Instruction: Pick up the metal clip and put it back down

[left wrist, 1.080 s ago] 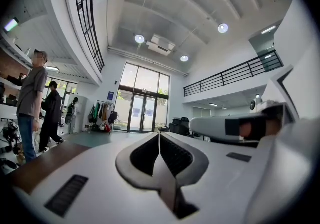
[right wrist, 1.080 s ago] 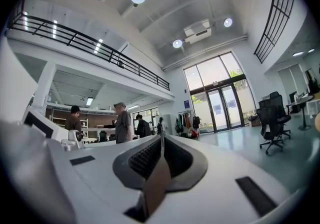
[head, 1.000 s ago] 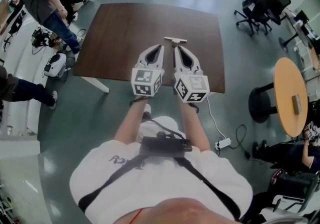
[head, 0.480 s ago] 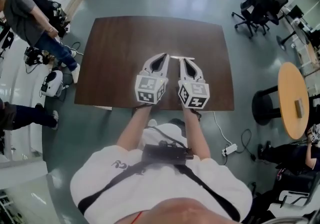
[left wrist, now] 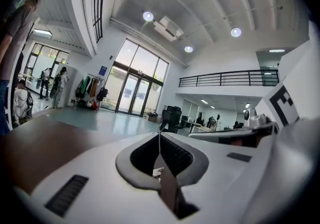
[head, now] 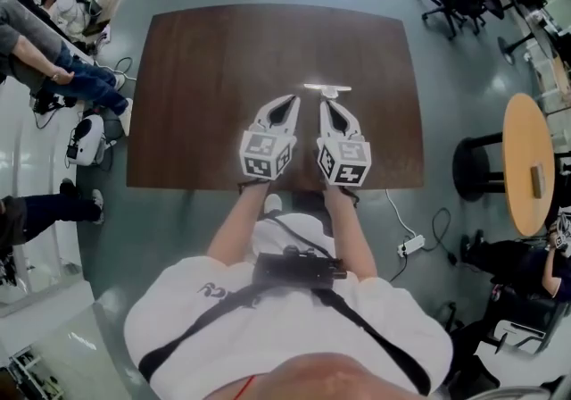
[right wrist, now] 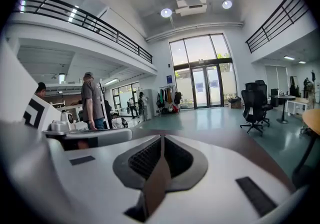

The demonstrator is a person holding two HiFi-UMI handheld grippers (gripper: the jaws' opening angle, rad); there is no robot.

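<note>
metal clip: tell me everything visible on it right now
The metal clip shows only in the head view: small, pale, silvery, a thin crossbar with a short stub toward the person, like a flat T. It lies flat on the dark brown table, just ahead of the right gripper, whose jaws are shut and empty. Whether the tips touch it can't be told.

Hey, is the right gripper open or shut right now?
Shut. The right gripper shows its jaws meeting along one line in its own view, nothing between them; the metal clip lies on the table just ahead.
</note>
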